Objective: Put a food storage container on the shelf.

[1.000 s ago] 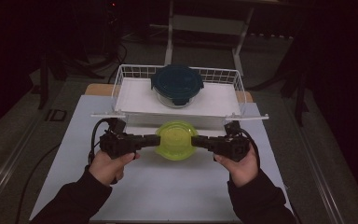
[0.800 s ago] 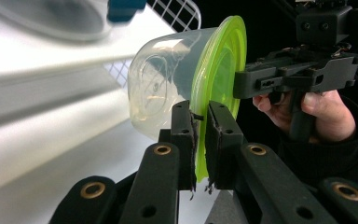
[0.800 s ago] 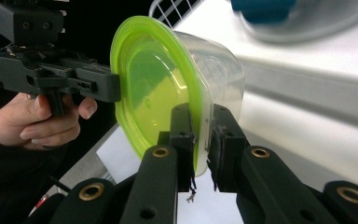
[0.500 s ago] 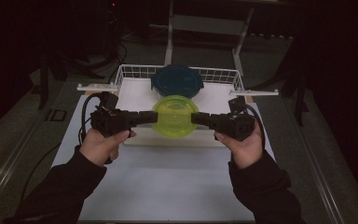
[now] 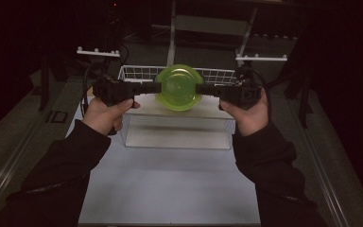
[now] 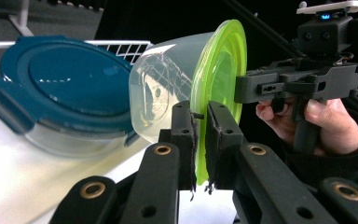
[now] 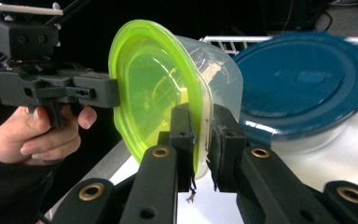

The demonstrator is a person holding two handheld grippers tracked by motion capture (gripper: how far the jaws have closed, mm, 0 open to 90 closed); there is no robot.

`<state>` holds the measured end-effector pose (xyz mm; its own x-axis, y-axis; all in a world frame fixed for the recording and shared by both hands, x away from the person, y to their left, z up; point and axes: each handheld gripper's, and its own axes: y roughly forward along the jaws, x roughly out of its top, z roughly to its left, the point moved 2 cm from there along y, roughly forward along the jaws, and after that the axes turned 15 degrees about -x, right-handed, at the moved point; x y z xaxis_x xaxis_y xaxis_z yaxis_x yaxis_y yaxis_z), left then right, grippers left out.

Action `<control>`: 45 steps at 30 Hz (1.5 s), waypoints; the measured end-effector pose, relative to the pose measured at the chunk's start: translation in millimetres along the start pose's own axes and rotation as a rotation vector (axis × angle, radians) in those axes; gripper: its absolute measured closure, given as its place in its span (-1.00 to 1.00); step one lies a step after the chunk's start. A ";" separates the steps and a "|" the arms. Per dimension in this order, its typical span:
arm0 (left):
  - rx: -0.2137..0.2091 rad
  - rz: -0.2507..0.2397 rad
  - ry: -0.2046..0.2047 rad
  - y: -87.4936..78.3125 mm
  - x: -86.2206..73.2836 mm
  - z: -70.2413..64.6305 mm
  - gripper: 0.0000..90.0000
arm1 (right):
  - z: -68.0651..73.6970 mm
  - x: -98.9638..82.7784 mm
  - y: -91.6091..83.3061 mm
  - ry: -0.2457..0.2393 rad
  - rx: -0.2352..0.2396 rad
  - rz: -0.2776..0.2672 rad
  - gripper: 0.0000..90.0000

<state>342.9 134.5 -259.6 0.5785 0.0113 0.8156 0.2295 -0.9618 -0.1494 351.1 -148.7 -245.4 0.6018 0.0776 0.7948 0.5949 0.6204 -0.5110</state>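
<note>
You hold the green-lidded container (image 5: 178, 87) in the air above the wire basket (image 5: 137, 74), your left gripper (image 6: 199, 140) and right gripper (image 7: 200, 140) each with fingers clamped on opposite rims of its lid, apparently just in front of the blue-lidded container (image 6: 60, 84).
</note>
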 end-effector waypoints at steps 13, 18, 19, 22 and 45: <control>-0.007 -0.006 -0.063 15.9 19.0 33.6 0.80 | -21.9 22.7 19.7 0.082 -0.039 0.049 0.79; 0.007 -0.010 -0.085 19.0 18.4 42.2 0.78 | -27.3 24.4 27.6 0.101 -0.046 0.068 0.79; 0.012 -0.011 -0.086 19.5 18.6 43.4 0.77 | -28.2 25.1 29.1 0.102 -0.046 0.073 0.79; 0.019 -0.008 -0.088 21.1 19.7 46.9 0.72 | -29.3 27.0 32.0 0.107 -0.047 0.081 0.79; 0.040 -0.059 -0.129 36.6 26.5 66.7 0.68 | -50.1 44.0 50.7 0.182 -0.097 0.068 0.76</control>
<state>418.8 117.9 -280.8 0.6584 0.1050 0.7453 0.2953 -0.9469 -0.1274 434.5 -152.9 -252.7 0.7236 -0.0309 0.6895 0.5927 0.5397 -0.5979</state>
